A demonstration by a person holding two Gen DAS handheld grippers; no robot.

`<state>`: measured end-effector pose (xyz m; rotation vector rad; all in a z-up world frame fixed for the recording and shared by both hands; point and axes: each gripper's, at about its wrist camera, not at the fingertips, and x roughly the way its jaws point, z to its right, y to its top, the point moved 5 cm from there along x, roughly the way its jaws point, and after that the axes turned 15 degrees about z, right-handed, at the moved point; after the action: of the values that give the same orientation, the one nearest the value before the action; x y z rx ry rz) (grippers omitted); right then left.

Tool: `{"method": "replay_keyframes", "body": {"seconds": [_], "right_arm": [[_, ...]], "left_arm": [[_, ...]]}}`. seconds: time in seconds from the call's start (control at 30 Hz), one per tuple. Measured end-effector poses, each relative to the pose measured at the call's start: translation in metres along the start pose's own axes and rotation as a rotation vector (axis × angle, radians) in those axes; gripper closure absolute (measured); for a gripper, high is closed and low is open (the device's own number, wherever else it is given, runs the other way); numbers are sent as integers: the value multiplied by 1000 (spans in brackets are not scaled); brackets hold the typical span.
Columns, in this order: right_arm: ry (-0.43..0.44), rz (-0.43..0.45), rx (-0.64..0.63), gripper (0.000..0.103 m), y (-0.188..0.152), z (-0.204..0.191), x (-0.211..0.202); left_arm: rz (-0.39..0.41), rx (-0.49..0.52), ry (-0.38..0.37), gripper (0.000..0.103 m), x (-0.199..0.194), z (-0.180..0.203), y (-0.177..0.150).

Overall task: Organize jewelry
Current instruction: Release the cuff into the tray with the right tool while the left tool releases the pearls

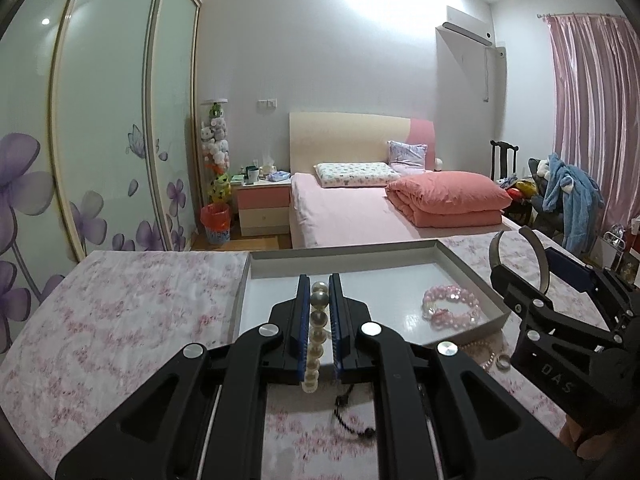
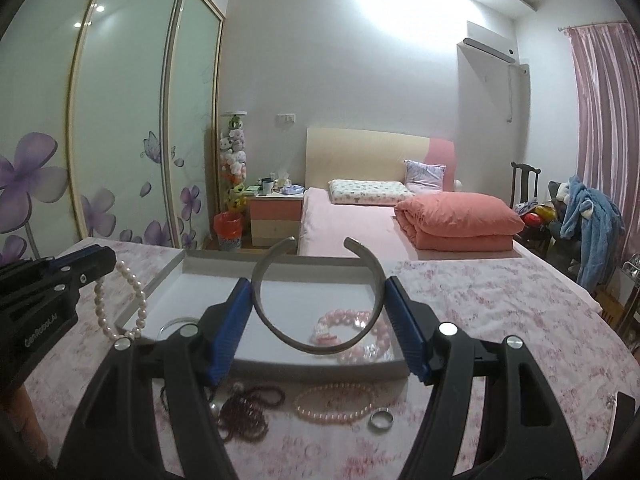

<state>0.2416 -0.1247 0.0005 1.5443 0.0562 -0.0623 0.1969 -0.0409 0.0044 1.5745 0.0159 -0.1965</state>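
The left gripper (image 1: 318,300) pinches a pearl bracelet (image 1: 316,332); the right gripper (image 2: 320,316) clamps a silver bangle (image 2: 320,300). One pink bracelet (image 2: 352,334) lies in the tray (image 2: 160,284); several pieces wait on the bench (image 2: 480,320).

pink bracelet (image 2: 352,330) crowds tray's (image 2: 160,284) right half.

We read only two markings. In the left wrist view, at four o'clock, the right gripper (image 1: 520,268) bore the pale letters "DAS" on its black body. In the right wrist view, at nine o'clock, the left gripper (image 2: 106,258) carried small white lettering, seemingly "GenRobot.AI", though we could not read it surely.
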Motion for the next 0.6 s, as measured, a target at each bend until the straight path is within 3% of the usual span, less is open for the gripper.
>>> {"method": "replay_keyframes", "body": {"seconds": [0.33,0.6], "right_arm": [[-5,-28,-3,37,-7,2,48],[0,-124,14,37,-28,5,89]], "left_arm": [[-13,-8,-5,93,38,2,-3],[-49,-17,-3,93,67,0,-16]]}}
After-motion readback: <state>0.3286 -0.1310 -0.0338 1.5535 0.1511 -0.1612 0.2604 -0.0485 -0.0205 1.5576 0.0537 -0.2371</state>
